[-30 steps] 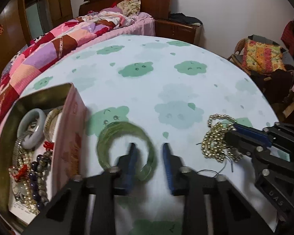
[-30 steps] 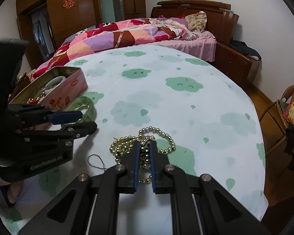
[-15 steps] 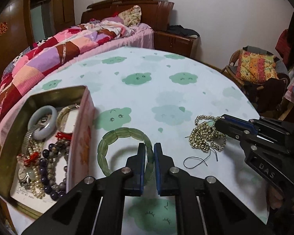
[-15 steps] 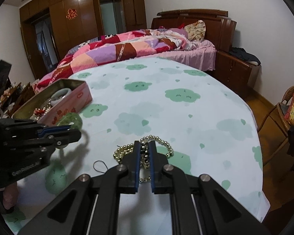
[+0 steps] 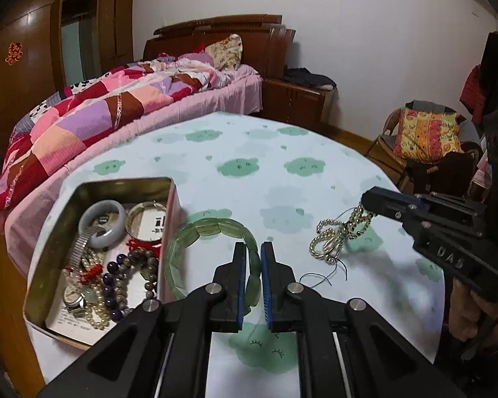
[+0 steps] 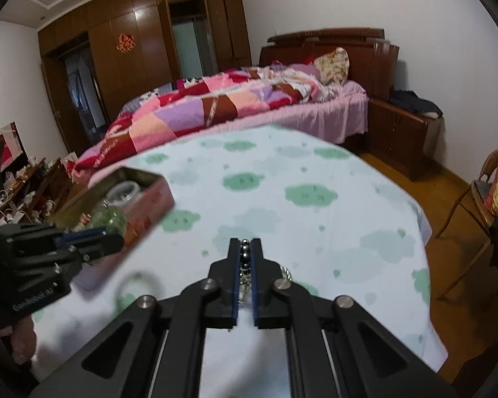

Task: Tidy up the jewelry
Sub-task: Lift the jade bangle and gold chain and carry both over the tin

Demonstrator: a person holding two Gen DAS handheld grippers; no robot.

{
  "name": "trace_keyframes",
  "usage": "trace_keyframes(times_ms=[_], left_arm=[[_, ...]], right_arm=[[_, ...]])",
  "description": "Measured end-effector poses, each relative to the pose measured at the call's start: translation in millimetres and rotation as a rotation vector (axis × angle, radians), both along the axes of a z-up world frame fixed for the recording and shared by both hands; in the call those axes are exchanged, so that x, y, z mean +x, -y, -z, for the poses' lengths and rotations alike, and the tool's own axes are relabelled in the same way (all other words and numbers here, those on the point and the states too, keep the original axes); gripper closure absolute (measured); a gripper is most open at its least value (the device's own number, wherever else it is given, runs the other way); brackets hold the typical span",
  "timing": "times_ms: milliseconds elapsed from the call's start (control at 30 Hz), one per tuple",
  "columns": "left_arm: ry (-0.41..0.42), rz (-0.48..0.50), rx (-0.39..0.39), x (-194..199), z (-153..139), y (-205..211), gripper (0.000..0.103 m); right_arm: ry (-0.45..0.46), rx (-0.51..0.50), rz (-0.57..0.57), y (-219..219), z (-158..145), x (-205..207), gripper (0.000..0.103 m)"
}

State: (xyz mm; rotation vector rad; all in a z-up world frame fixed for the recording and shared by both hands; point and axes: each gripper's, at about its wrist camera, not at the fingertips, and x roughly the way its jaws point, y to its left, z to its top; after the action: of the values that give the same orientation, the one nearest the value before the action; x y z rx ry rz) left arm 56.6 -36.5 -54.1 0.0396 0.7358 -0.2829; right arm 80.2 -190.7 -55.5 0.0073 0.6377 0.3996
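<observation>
Since half a second earlier, the gold bead necklace (image 5: pixel 340 235) has been lifted off the cloud-print tablecloth (image 5: pixel 282 179) by the right gripper (image 6: pixel 246 243), and the green jade bracelet (image 5: pixel 212 252) has been raised by the left gripper (image 5: pixel 253 258). The left gripper's jaws are closed to a narrow gap on the near right arc of the bracelet, one blue pad on each side of the band; the rest of the loop is carried to the left, its far edge beside the pink wall of the open jewelry tin (image 5: pixel 169 232). The right gripper's jaws are pinched almost together on a strand of beads at the tips, the remaining loops being left to dangle below, with a thin dark thread trailing onto the cloth. In the tin, a pale bangle (image 5: pixel 101 222), a metal bangle and dark bead strings are held.
</observation>
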Motion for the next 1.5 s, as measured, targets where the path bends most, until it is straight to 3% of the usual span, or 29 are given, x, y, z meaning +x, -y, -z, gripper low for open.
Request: trace_keyframes(times_ms=[700, 1000, 1500], left_arm=[[0.074, -0.072, -0.055, -17.5, -40.9, -40.0, 0.095], [0.104, -0.132, -0.061, -20.4, -54.4, -66.8, 0.095], [0.1, -0.194, -0.054, -16.6, -53.5, -99.8, 0.095]], right_arm=[[0.15, -0.017, -0.091, -34.2, -73.3, -6.3, 0.096], [0.191, -0.033, -0.165, -70.7, -89.3, -8.0, 0.096], [0.238, -0.063, -0.294, -134.5, -102.3, -13.0, 0.096]])
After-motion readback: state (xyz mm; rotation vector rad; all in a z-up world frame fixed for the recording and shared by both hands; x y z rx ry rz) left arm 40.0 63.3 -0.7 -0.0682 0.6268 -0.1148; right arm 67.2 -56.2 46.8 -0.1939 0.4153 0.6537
